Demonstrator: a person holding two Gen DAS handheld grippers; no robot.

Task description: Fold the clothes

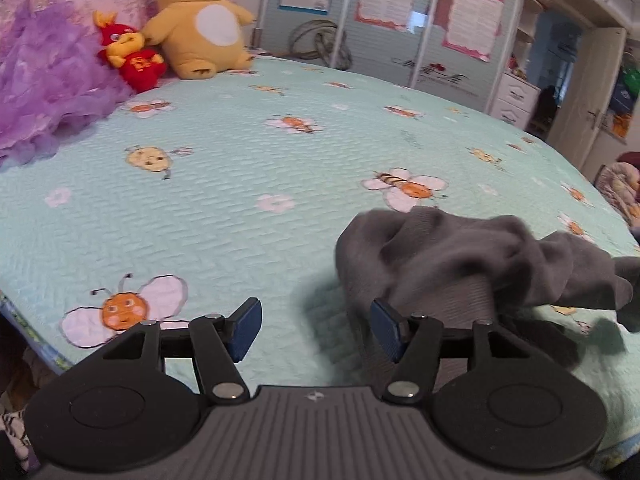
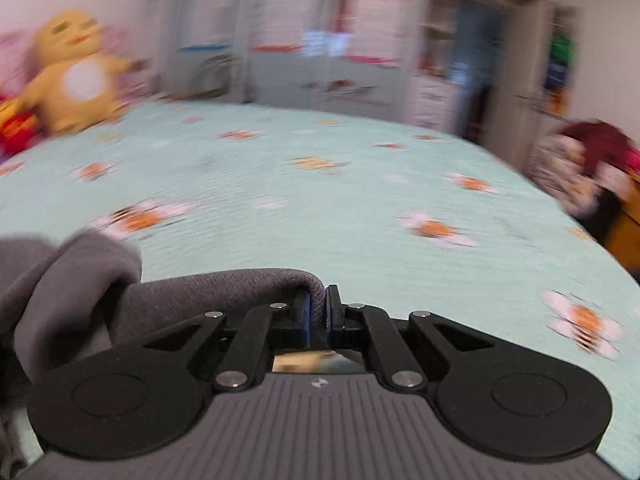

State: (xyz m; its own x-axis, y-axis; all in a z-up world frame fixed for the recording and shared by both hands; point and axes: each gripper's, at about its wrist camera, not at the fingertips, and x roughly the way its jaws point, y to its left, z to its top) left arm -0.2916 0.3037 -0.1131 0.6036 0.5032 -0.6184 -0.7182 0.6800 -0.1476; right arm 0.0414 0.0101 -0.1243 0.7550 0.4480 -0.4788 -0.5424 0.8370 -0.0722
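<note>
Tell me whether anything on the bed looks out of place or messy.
The grey garment lies bunched in a crumpled heap on the bee-print bedspread, not spread flat. One edge is pinched in the right gripper; the left gripper is open beside it. Nothing looks spilled or damaged.

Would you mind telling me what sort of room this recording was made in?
Most likely a child's bedroom in a home. A wide bed with a mint bee-print bedspread fills the view, a yellow plush toy and a red one sit at its far side, and a wardrobe lines the far wall.
</note>
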